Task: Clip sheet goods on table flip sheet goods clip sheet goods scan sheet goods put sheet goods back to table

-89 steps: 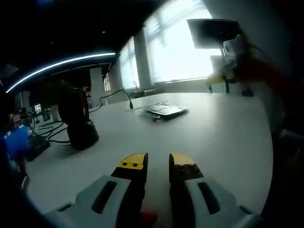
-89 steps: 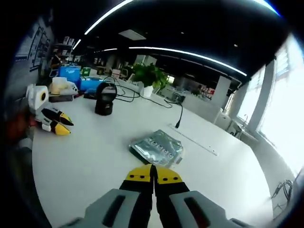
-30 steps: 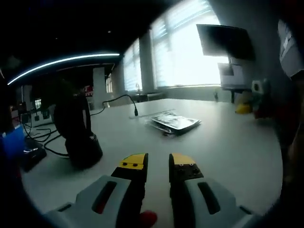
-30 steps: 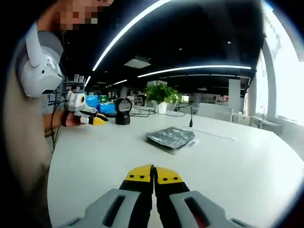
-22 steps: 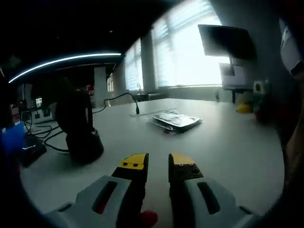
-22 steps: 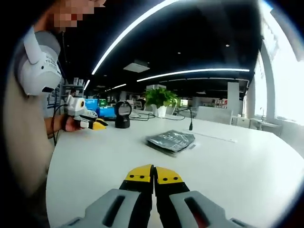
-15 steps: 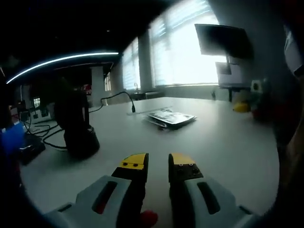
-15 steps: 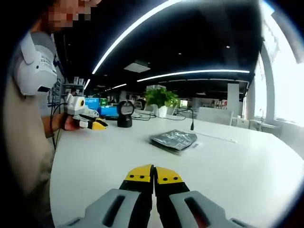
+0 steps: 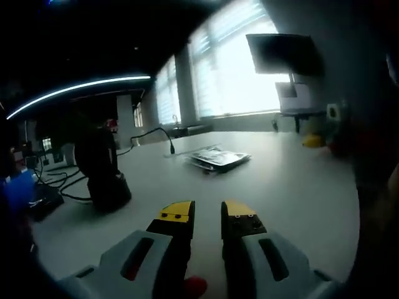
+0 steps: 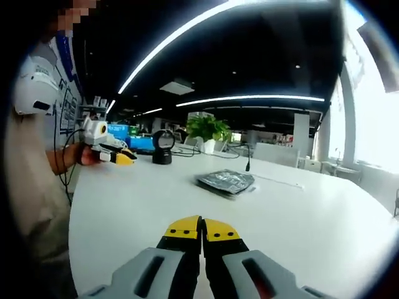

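Note:
A silvery packet of sheet goods (image 9: 219,158) lies flat on the white table (image 9: 293,180), well ahead of my left gripper (image 9: 207,213), whose yellow-tipped jaws stand open with a narrow gap and hold nothing. In the right gripper view the same packet (image 10: 225,181) rests on the table (image 10: 312,218) ahead of my right gripper (image 10: 201,228), which is shut with its tips together and nothing between them. The left gripper (image 10: 111,154) also appears at the far left of that view, held in a person's hand.
A black scanner on a stand (image 9: 105,176) rises at the left, also seen far off (image 10: 164,147). Cables (image 9: 149,134) trail across the table. A potted plant (image 10: 207,131) and blue boxes (image 10: 134,141) stand behind. A person's body (image 10: 31,180) fills the left.
Both views have shifted slightly with the hands. The packet has not moved on the table, and neither gripper's jaws have changed.

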A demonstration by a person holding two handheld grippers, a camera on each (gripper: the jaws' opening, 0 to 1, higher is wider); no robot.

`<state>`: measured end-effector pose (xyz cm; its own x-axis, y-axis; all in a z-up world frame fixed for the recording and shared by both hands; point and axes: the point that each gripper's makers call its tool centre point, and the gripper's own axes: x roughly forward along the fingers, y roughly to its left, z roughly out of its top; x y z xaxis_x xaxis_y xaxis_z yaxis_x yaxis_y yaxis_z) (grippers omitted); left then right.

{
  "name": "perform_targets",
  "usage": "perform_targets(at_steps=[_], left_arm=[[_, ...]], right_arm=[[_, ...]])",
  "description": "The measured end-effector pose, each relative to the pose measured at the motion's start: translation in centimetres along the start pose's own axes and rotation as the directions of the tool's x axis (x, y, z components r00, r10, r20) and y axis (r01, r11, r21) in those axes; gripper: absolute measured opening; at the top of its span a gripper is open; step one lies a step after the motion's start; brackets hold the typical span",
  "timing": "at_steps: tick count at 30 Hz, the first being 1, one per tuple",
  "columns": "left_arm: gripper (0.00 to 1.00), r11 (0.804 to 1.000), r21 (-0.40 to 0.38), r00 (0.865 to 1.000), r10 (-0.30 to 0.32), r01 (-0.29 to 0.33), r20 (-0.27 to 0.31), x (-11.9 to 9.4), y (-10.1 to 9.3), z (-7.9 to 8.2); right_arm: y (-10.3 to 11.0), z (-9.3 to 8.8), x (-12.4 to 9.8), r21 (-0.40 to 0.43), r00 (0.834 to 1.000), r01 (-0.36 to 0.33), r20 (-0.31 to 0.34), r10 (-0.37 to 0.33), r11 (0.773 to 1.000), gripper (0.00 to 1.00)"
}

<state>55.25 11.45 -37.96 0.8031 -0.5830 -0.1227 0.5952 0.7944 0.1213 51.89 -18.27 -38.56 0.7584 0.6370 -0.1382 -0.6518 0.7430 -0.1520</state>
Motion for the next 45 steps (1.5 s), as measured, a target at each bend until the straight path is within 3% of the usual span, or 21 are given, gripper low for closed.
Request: perform_targets(at_steps=[4, 12, 16, 21, 28, 45], left_arm=[[0.09, 1.0, 0.027, 1.0, -0.011, 0.011, -0.019, 0.08, -0.77, -0.71], [0.09, 1.0, -0.005, 1.0, -0.014, 0.014, -0.002, 0.0, -0.65, -0.65], [0.1, 0.999, 0.029, 1.0, -0.022, 0.021, 0.01, -0.06, -1.01, -0.55], [0.1, 0.995, 0.095, 1.0, -0.013, 0.013, -0.001, 0.09, -1.19, -0.81], [0.1, 0.998, 0.065, 1.0, -0.003, 0.004, -0.008, 0.16, -0.81, -0.84], [0.1, 0.997, 0.076, 1.0, 0.0, 0.0, -0.007, 0.27, -0.78, -0.79]], right_arm=[[0.16, 0.23, -0.06, 0.013, 1.0, -0.014, 0.015, 0.014, 1.0, 0.0], [0.35, -0.1, 0.18, -0.016, 1.0, -0.014, 0.005, 0.014, 1.0, 0.0], [0.16, 0.09, 0.12, -0.006, 1.0, -0.009, 0.018, 0.009, 1.0, 0.0], [0.73, 0.31, 0.16, -0.052, 0.999, -0.022, 0.031, 0.024, 0.998, 0.0], [0.32, 0.2, 0.29, -0.043, 1.0, -0.003, 0.024, 0.004, 0.999, 0.0], [0.66, -0.12, 0.53, -0.093, 1.0, 0.016, -0.012, -0.017, 0.996, 0.0]])
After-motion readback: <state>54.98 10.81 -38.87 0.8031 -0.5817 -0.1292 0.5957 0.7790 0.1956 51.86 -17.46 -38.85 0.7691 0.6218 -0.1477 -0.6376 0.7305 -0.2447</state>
